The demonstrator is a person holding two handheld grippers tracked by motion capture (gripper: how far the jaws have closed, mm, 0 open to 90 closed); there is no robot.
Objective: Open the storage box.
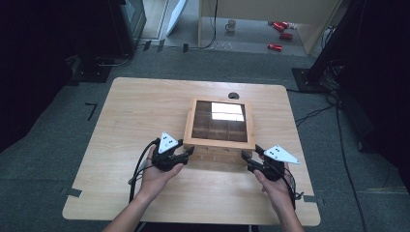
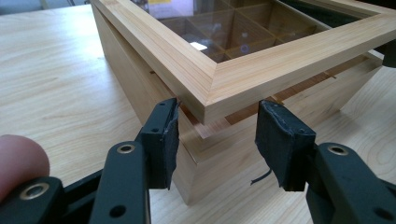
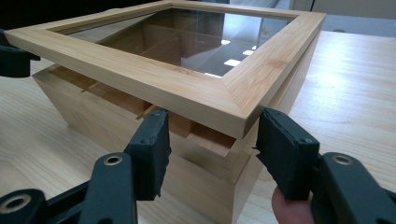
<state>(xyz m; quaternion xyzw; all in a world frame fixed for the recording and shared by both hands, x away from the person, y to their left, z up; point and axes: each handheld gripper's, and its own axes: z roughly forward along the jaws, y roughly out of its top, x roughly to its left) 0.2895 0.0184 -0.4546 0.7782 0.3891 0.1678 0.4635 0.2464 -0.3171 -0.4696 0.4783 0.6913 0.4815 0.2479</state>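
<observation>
I have the wooden box [image 1: 218, 145] in the middle of the table [image 1: 135, 111], its glass lid [image 1: 220, 121] lifted ajar at the near side. My left gripper [image 1: 189, 152] clamps the lid's near left corner. My right gripper [image 1: 245, 157] straddles the near right corner; I cannot tell if its pads press. Bare tabletop lies on both sides. Both hands reach in low from the near edge.

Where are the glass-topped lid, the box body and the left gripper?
lid [image 3: 196, 95], right gripper view, near rail of its wooden frame.
box body [image 2: 121, 70], left gripper view, its side wall.
left gripper [image 2: 217, 133], left gripper view, midway between its fingertips, at the lid's corner.
</observation>
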